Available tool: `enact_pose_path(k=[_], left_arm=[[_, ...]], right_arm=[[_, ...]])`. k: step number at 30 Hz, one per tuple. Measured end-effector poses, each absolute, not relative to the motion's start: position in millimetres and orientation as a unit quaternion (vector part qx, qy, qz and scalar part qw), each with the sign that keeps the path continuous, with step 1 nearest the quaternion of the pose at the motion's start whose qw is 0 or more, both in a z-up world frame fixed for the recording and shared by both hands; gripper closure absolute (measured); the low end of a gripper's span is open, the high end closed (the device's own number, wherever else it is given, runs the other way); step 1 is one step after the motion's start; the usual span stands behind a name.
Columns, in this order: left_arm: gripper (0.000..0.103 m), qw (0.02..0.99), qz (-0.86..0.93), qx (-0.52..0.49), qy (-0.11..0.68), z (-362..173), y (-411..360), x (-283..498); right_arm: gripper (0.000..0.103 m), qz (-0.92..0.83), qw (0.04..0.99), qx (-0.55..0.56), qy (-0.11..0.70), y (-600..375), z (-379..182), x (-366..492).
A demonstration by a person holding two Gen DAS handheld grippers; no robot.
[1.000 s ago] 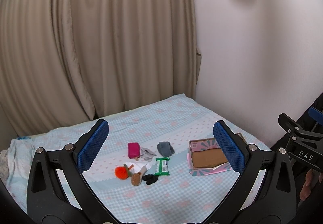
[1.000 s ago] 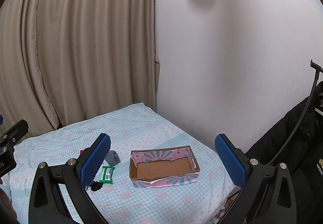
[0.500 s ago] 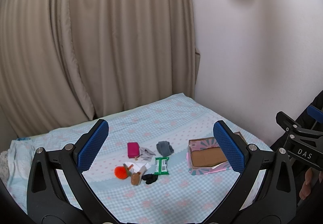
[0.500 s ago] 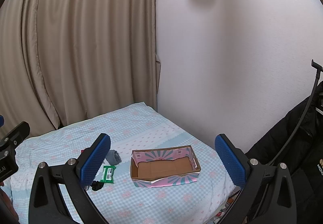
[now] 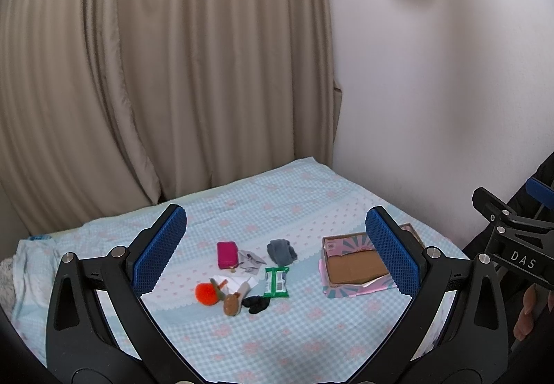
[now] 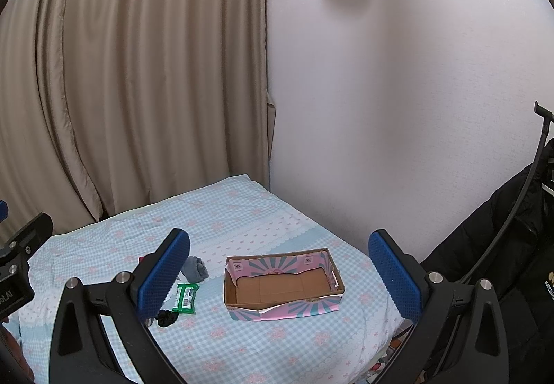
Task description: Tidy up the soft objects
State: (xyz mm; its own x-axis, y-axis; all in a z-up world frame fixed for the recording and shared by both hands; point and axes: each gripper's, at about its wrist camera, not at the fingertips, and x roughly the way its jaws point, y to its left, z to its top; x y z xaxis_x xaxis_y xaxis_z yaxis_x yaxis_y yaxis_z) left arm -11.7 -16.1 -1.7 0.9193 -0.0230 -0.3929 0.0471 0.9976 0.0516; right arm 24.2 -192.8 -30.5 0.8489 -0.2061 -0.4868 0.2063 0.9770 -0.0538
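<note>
I hold both the left gripper (image 5: 277, 256) and right gripper (image 6: 278, 275) spread wide and empty, high above the bed (image 5: 311, 342), surveying: soft items (image 5: 249, 273) cluster at centre frame, the cardboard box (image 6: 282, 285) waits beside them for filling

Open cardboard box (image 6: 282, 287), pink-and-teal sunburst print, brown floor bare, near flap torn; lying on bed at right. Left of it, clustered: grey rolled sock (image 5: 281, 251), magenta pouch (image 5: 227, 255), grey cloth scrap (image 5: 250, 260), green wipes packet (image 5: 276, 282) lying flat, orange pompom (image 5: 206, 293), brown plush piece (image 5: 231, 304), black scrunchie (image 5: 256, 304).
</note>
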Motion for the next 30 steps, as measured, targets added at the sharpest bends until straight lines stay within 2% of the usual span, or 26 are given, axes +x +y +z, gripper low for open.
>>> enact_pose_path(k=[30], left_arm=[[0.0,0.979,-0.02,0.028,0.202,1.9,-21.9,-9.3]], right_arm=[[0.0,-0.106,0.961,0.006,0.254,-196.0,-31.7,20.8]])
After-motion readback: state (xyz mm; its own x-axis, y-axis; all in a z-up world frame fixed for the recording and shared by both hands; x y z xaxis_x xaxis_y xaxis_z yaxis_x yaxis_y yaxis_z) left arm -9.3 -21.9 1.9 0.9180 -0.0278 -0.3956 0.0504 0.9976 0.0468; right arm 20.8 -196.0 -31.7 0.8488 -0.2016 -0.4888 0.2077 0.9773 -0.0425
